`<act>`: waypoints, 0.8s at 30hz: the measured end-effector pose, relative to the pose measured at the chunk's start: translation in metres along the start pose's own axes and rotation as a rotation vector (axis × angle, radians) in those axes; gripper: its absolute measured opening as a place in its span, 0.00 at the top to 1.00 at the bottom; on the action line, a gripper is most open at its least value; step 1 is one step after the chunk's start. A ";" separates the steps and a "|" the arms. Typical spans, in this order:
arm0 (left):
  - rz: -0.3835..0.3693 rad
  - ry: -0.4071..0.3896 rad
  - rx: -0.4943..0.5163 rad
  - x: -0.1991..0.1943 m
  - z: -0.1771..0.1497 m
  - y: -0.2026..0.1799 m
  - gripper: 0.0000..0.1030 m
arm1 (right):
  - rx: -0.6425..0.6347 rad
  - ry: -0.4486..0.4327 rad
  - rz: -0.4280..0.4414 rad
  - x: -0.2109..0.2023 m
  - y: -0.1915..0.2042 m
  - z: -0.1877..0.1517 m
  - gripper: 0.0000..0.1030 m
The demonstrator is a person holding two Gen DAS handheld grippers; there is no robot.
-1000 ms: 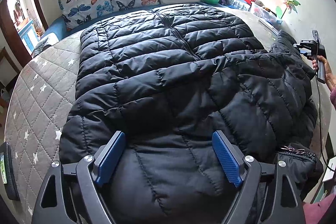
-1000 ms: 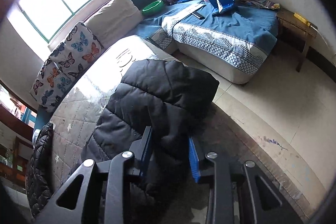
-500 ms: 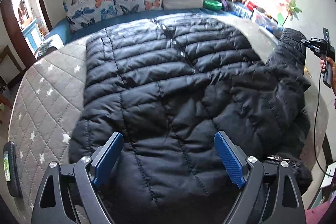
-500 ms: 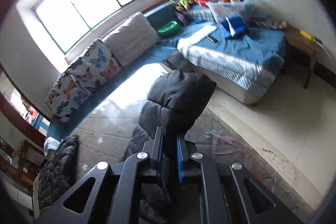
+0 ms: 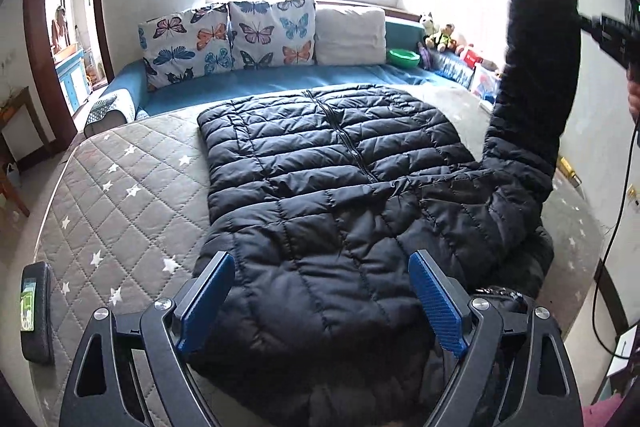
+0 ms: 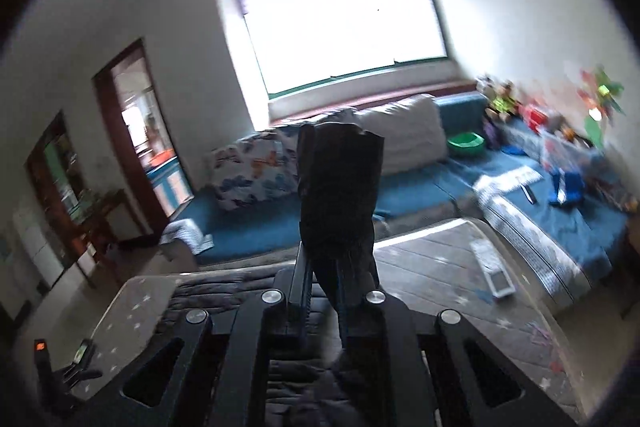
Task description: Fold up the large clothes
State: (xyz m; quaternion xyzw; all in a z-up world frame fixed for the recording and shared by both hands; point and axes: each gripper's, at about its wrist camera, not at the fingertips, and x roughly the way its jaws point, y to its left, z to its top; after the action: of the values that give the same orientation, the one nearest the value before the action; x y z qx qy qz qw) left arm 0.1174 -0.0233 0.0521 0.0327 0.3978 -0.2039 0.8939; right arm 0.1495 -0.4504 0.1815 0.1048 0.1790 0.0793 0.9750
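Black puffer jacket [image 5: 332, 187]: lies flat on mattress [image 5: 120, 195], zip up, hem toward far edge, collar end at near edge under left gripper.
Sleeve [image 5: 532, 75]: right-side sleeve raised upright off mattress, cuff at top; pinched by right gripper [image 6: 326, 291].
Right gripper: jaws pressed together on sleeve cloth, cuff sticks up past tips; pic blurred.
Left gripper [image 5: 318, 303]: jaws spread wide, nothing between pads; hovers over jacket's near end.
Containers: green bowl [image 5: 404, 58] on blue bedding by far wall, contents can't tell. Clear plastic bin [image 6: 568, 147] at right wall w/ mixed items, too blurred to name.
Mattress edges: jacket sits centre-right; right side of jacket reaches right edge, bunched there. Left edge well apart from jacket, bare quilted strip w/ stars.
Near-left corner: dark device [image 5: 36, 311] lying at edge.
Far edge: butterfly pillows [image 5: 228, 39] + plain pillow [image 5: 350, 37] on blue bed behind mattress.
Open room: bare mattress to left of jacket & between hem and far edge; floor beyond right edge.
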 end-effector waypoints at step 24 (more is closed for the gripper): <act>-0.068 -0.051 -0.192 -0.059 -0.077 0.074 0.08 | -0.586 0.421 0.364 0.073 0.290 -0.213 0.92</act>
State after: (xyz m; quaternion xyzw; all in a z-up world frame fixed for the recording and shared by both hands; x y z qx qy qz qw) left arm 0.0571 0.0813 0.0350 -0.0717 0.3934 -0.1957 0.8954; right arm 0.1048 -0.1185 0.0302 -0.1661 0.3233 0.3179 0.8757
